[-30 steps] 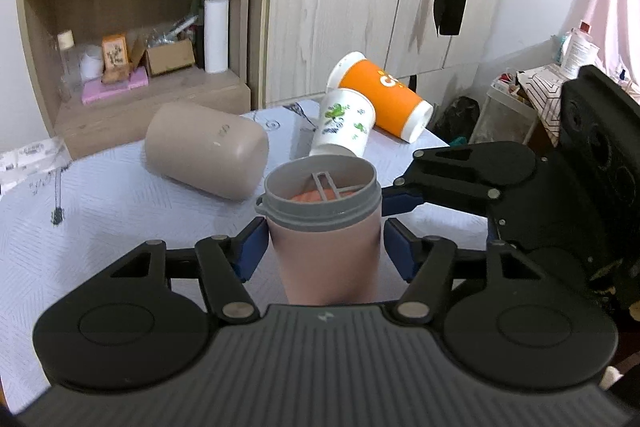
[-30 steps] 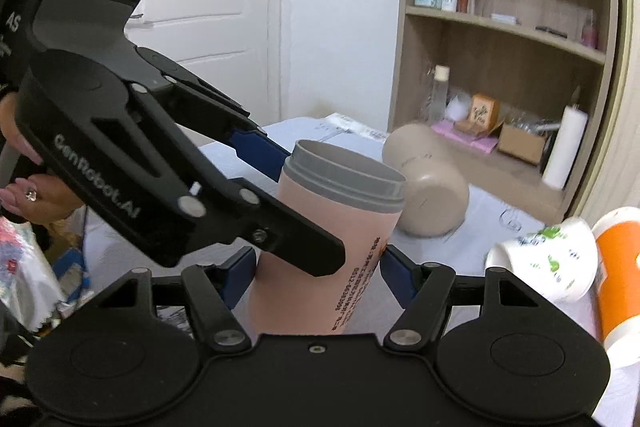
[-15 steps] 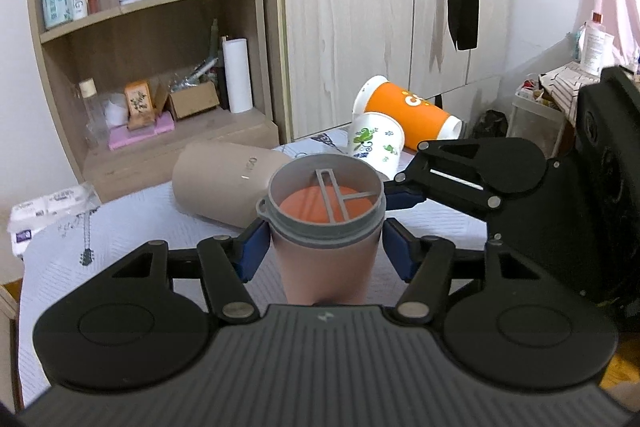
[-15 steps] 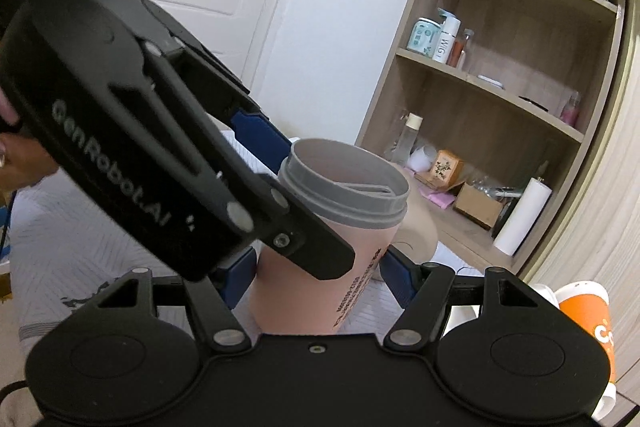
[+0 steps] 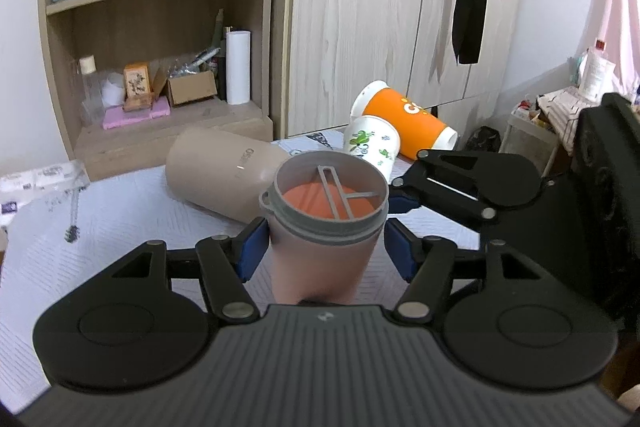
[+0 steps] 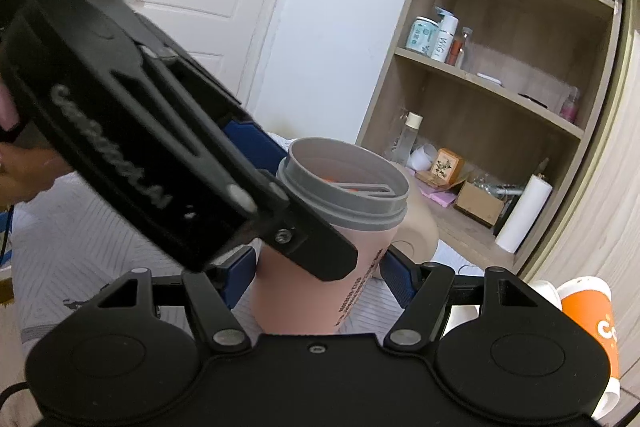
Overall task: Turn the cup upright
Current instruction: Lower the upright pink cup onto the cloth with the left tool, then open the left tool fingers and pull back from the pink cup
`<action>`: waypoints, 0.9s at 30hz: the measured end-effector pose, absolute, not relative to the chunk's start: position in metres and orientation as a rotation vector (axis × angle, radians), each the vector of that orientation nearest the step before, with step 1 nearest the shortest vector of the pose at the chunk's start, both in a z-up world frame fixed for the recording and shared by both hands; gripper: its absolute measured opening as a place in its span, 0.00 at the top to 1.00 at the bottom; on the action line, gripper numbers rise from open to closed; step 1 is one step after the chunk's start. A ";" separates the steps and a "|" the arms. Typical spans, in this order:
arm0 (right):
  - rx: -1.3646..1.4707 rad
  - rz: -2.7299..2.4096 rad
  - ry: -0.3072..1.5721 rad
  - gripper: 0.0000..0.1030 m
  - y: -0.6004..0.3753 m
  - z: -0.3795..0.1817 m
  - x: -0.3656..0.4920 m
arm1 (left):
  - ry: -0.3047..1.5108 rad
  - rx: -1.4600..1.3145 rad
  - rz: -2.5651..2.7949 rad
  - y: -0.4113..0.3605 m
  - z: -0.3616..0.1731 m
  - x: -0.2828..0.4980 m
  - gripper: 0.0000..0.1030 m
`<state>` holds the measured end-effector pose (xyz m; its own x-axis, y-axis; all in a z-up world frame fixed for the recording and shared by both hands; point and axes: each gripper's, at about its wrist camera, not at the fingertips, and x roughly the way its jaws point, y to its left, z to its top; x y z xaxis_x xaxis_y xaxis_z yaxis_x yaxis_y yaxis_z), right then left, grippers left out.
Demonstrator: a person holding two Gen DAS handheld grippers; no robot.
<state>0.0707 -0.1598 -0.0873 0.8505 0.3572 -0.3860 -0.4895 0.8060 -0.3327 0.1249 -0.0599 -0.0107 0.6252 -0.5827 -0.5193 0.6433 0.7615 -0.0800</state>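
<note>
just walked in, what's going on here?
Both handheld grippers surround the same pink cup: the left gripper brackets its body and the right gripper comes in from the side. The cup is mouth-up, apparently lifted off the table. A beige container, orange cup and floral cup lie tipped over behind it.

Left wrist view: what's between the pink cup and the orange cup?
The white floral cup, lying on its side, sits between the pink cup and the orange cup.
</note>
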 end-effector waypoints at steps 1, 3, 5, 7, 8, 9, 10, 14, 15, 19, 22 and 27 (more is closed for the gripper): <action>-0.432 0.459 0.319 0.27 -0.160 -0.087 0.071 | 0.564 0.111 -0.707 -0.060 -0.011 0.125 0.35; -0.415 0.460 0.323 0.24 -0.162 -0.087 0.072 | 0.580 0.102 -0.699 -0.059 -0.010 0.124 0.34; -0.392 0.453 0.331 0.22 -0.164 -0.088 0.073 | 0.587 0.095 -0.692 -0.059 -0.010 0.122 0.33; -0.371 0.451 0.339 0.22 -0.166 -0.087 0.074 | 0.589 0.094 -0.683 -0.059 -0.011 0.119 0.31; -0.365 0.449 0.346 0.22 -0.167 -0.086 0.075 | 0.591 0.098 -0.675 -0.060 -0.012 0.117 0.31; -0.367 0.446 0.355 0.22 -0.167 -0.086 0.074 | 0.595 0.100 -0.665 -0.060 -0.012 0.115 0.31; -0.369 0.445 0.356 0.22 -0.167 -0.087 0.073 | 0.599 0.097 -0.657 -0.060 -0.013 0.114 0.30; -0.361 0.440 0.355 0.22 -0.167 -0.087 0.065 | 0.614 0.065 -0.629 -0.058 -0.014 0.111 0.28; -0.356 0.434 0.353 0.22 -0.167 -0.087 0.063 | 0.613 0.060 -0.618 -0.056 -0.013 0.110 0.28; -0.314 0.408 0.356 0.22 -0.173 -0.086 0.050 | 0.622 0.042 -0.556 -0.048 -0.010 0.100 0.26; -0.281 0.378 0.376 0.22 -0.177 -0.086 0.040 | 0.631 0.058 -0.498 -0.046 -0.006 0.089 0.24; -0.214 0.350 0.399 0.22 -0.184 -0.081 0.022 | 0.613 0.076 -0.361 -0.039 0.000 0.068 0.13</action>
<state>0.0225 -0.1840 -0.0811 0.8629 0.2893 -0.4144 -0.3725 0.9182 -0.1347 0.0683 -0.0391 0.0001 0.7579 -0.3086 -0.5748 0.3529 0.9349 -0.0366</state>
